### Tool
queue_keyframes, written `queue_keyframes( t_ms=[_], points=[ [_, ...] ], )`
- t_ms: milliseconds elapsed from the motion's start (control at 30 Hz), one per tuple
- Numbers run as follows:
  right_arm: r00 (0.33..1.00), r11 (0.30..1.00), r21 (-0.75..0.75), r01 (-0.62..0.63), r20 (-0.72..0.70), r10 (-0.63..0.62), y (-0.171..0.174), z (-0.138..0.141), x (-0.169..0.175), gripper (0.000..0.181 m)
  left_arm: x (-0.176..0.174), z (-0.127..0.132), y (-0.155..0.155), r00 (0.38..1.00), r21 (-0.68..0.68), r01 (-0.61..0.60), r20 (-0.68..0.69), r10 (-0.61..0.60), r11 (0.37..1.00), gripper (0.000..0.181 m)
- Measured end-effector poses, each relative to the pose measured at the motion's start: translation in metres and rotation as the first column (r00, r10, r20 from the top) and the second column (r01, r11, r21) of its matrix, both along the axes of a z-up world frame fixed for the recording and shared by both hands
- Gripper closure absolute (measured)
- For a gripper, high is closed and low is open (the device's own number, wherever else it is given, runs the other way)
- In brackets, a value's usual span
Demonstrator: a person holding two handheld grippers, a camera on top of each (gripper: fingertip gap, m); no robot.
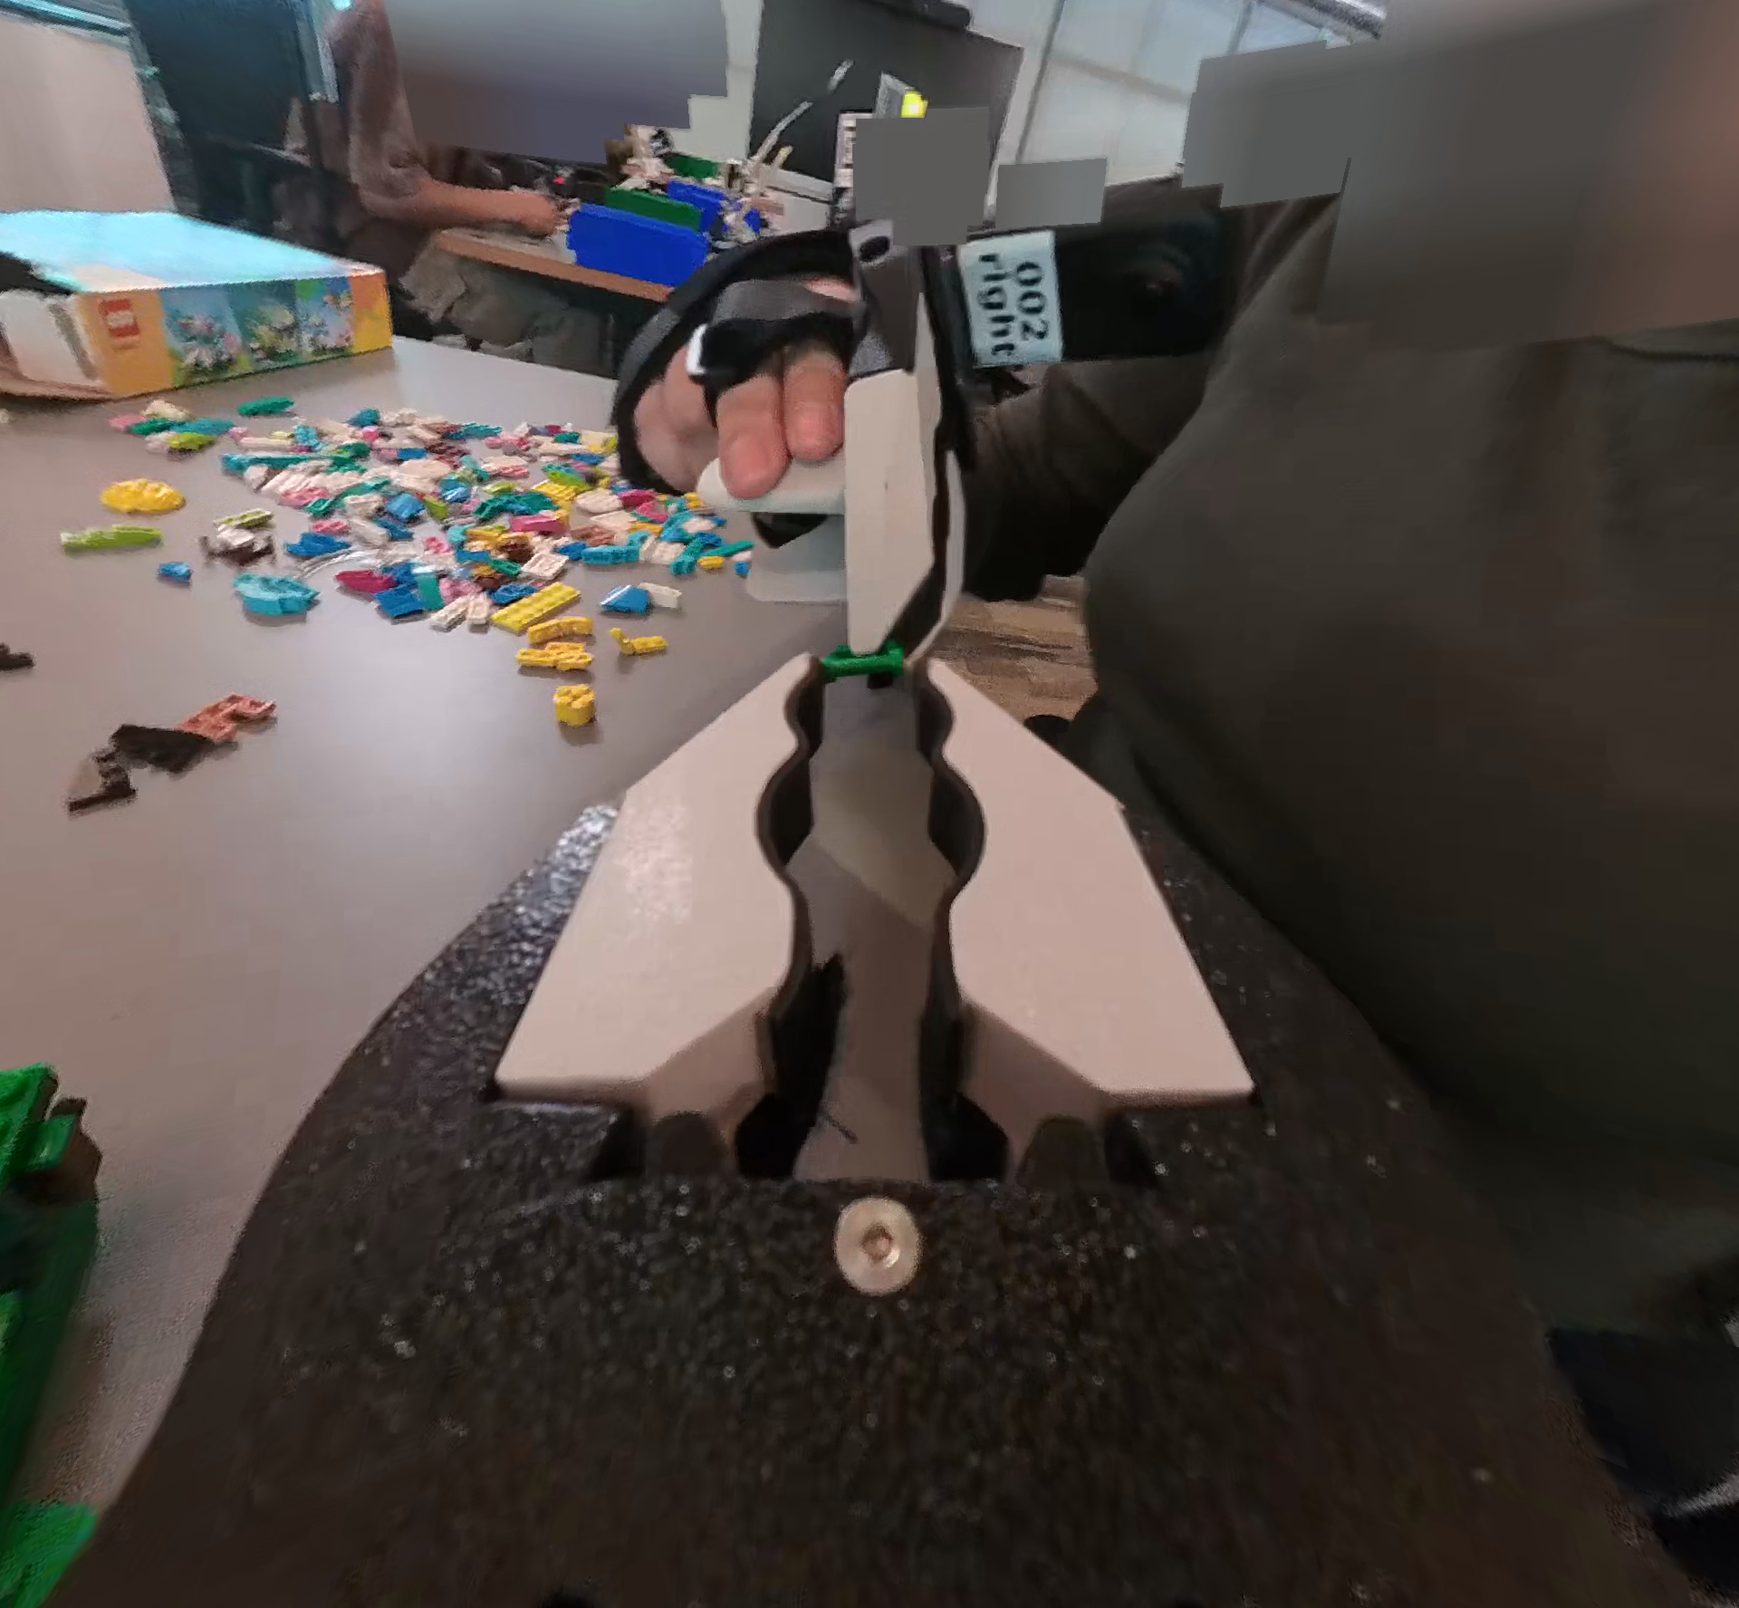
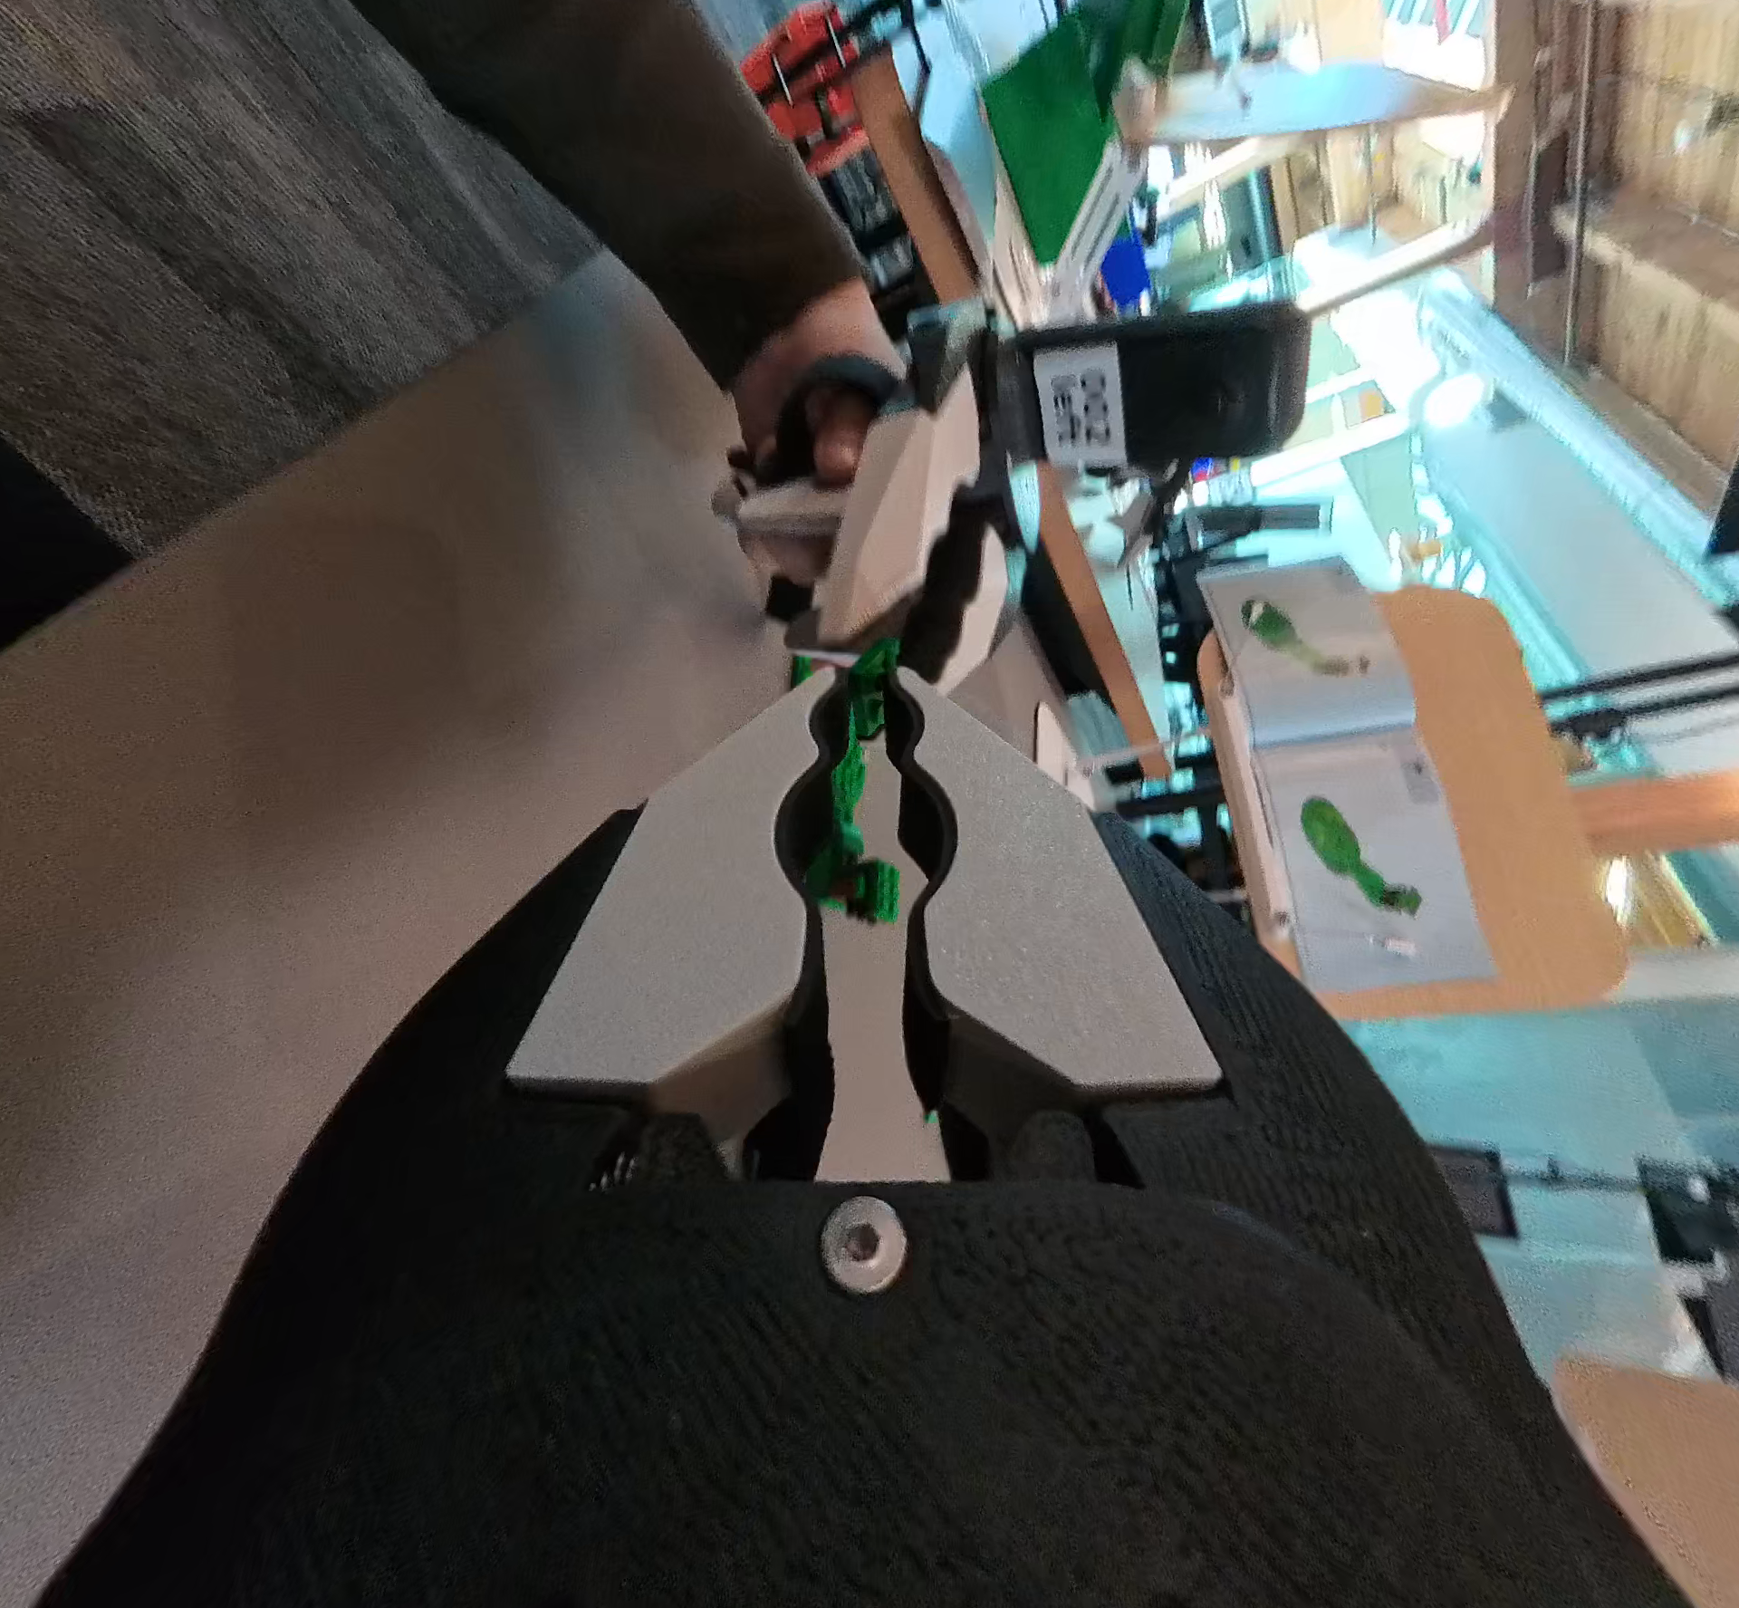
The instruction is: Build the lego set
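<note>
My left gripper has its jaws nearly together, with a small green Lego piece pinched crosswise at the tips. My right gripper comes down from above and meets it tip to tip at that piece. In the right wrist view, my right gripper is shut on a thin green stem assembly that runs back between its fingers. There the left gripper touches the stem's far end. Both grippers are held in the air at the table's near edge, close to the person's dark-clad torso.
A wide pile of loose coloured pieces lies on the grey table, with yellow pieces and brown pieces nearer. The set's box stands at the far left. A green build is at the lower left. An open booklet lies to the right. My two grippers' fingertips are within a few centimetres of each other.
</note>
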State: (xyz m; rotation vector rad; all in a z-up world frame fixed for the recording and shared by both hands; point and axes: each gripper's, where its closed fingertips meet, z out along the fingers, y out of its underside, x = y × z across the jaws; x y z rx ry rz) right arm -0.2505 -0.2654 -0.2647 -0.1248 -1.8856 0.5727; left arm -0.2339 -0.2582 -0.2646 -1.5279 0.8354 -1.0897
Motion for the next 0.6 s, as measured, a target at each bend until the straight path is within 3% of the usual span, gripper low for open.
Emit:
queue_keyframes(
  t_ms=[67,167,300,367,433,533,600],
  points=[
    [0.993,0.994,0.014,0.107,0.056,-0.108,0.021,-0.014,-0.007,0.177,-0.010,-0.012,0.009,0.995,-0.019,-0.086,-0.058,0.085,0.996,0.144],
    [0.922,0.951,0.112,0.290,0.234,-0.308,0.060,-0.059,-0.014,0.177,-0.044,-0.032,0.030,0.931,0.028,-0.306,-0.202,0.305,0.952,0.142],
    [0.803,0.886,0.258,0.386,0.378,-0.460,0.084,-0.103,-0.016,0.177,-0.103,-0.065,0.060,0.685,0.144,-0.557,-0.477,0.550,0.818,0.133],
    [0.767,0.865,0.303,0.400,0.405,-0.497,0.089,-0.113,-0.017,0.177,-0.120,-0.079,0.069,0.567,0.195,-0.583,-0.597,0.568,0.788,0.123],
    [0.732,0.859,0.316,0.403,0.451,-0.510,0.088,-0.121,-0.017,0.176,-0.127,-0.092,0.078,0.502,0.200,-0.578,-0.677,0.538,0.791,0.116],
    [0.705,0.856,0.297,0.422,0.487,-0.516,0.088,-0.123,-0.018,0.176,-0.131,-0.107,0.089,0.498,0.141,-0.569,-0.724,0.477,0.810,0.114],
    [0.678,0.860,0.243,0.449,0.535,-0.505,0.086,-0.122,-0.018,0.162,-0.132,-0.114,0.095,0.528,0.079,-0.571,-0.727,0.440,0.817,0.112]
  ],
)
